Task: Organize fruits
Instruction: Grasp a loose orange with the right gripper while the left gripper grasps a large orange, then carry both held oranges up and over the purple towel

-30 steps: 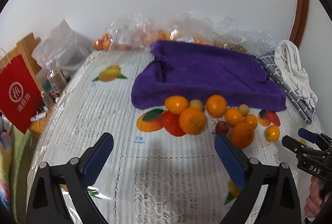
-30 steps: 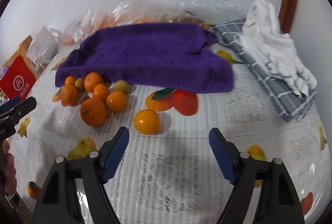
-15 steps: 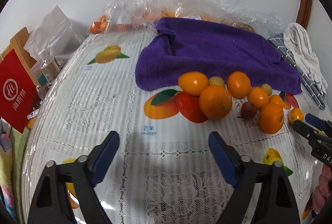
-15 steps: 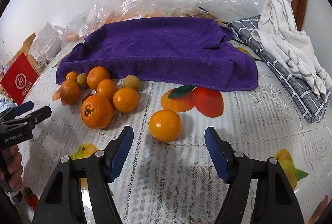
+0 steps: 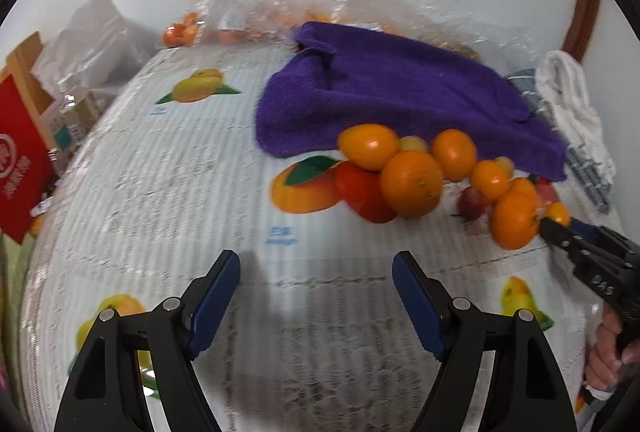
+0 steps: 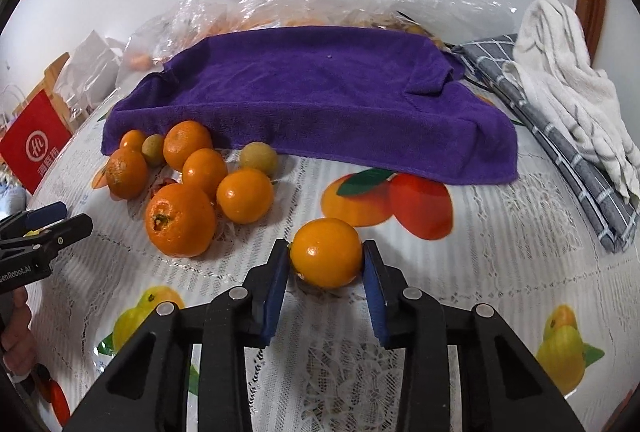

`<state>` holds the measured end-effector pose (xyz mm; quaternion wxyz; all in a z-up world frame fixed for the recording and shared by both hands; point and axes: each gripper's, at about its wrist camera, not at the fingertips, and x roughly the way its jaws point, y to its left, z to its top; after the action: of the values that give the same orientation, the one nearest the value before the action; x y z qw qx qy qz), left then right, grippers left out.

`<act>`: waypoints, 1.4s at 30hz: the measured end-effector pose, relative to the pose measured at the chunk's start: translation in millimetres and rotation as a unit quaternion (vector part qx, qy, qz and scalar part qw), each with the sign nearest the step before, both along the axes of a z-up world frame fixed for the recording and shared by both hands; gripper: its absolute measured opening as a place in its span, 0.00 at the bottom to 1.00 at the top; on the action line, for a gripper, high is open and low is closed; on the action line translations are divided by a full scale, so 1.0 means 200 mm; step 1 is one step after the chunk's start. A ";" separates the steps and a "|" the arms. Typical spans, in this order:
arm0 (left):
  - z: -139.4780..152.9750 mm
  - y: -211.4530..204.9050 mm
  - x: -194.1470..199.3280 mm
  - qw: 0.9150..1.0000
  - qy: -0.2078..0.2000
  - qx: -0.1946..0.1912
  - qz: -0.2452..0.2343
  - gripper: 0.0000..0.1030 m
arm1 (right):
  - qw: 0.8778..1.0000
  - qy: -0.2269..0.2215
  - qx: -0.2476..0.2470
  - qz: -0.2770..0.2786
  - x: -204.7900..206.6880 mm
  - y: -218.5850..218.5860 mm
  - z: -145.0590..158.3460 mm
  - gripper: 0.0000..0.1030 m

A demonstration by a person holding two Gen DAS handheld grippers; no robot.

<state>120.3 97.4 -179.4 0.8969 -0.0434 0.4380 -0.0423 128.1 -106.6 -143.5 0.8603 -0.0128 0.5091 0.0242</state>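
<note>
The jaws of the right gripper (image 6: pixel 325 259) are seen closing on a lone orange (image 6: pixel 326 252), its blue pads touching the fruit on both sides as it rests on the lace tablecloth (image 6: pixel 500 232). The jaws of the left gripper (image 5: pixel 316 272) are closing too, but nothing is held between them. A cluster of oranges (image 5: pixel 412 184) is gathered just beside the purple towel (image 5: pixel 400 92).
</note>
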 end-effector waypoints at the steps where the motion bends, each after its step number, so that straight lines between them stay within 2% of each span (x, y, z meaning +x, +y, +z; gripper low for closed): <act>1: 0.01 -0.01 0.00 1.000 -0.002 -0.009 -0.006 0.74 | 1.000 -0.002 0.001 0.002 0.00 -0.01 0.00 0.35; 5: 0.04 -0.10 0.04 1.000 -0.016 -0.014 -0.017 0.74 | 1.000 -0.008 0.001 0.003 0.01 -0.05 0.04 0.35; 8: 0.05 -0.17 0.11 1.000 -0.011 -0.007 -0.022 0.74 | 1.000 -0.013 -0.006 0.001 0.01 -0.10 0.07 0.35; 14: 0.02 -0.23 0.21 0.999 0.002 -0.016 -0.028 0.74 | 0.999 -0.017 -0.005 -0.042 0.01 -0.24 0.09 0.35; 16: 0.01 -0.25 0.21 0.999 0.002 -0.010 -0.031 0.66 | 0.999 -0.019 -0.006 -0.049 0.02 -0.27 0.09 0.35; 20: 0.00 -0.26 0.23 0.999 0.006 -0.010 -0.034 0.39 | 0.999 -0.018 -0.007 -0.050 0.04 -0.29 0.08 0.35; 24: 0.01 -0.25 0.22 0.999 0.014 -0.018 -0.036 0.38 | 0.999 -0.013 -0.010 -0.045 0.06 -0.28 0.08 0.35; 28: 0.07 -0.23 0.18 0.999 0.004 -0.019 -0.029 0.38 | 0.999 -0.019 -0.010 -0.040 0.09 -0.26 0.12 0.35; 35: 0.23 -0.18 0.15 0.999 -0.026 -0.018 -0.028 0.38 | 0.999 -0.032 -0.012 -0.034 0.14 -0.22 0.21 0.35; 42: 0.37 -0.18 0.22 0.999 -0.041 -0.018 -0.020 0.38 | 0.998 -0.043 -0.007 -0.036 0.21 -0.22 0.32 0.35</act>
<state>163.4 60.9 -104.7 0.9123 -0.0492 0.4006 -0.0695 169.2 -151.2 -79.2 0.8815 -0.0019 0.4721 -0.0110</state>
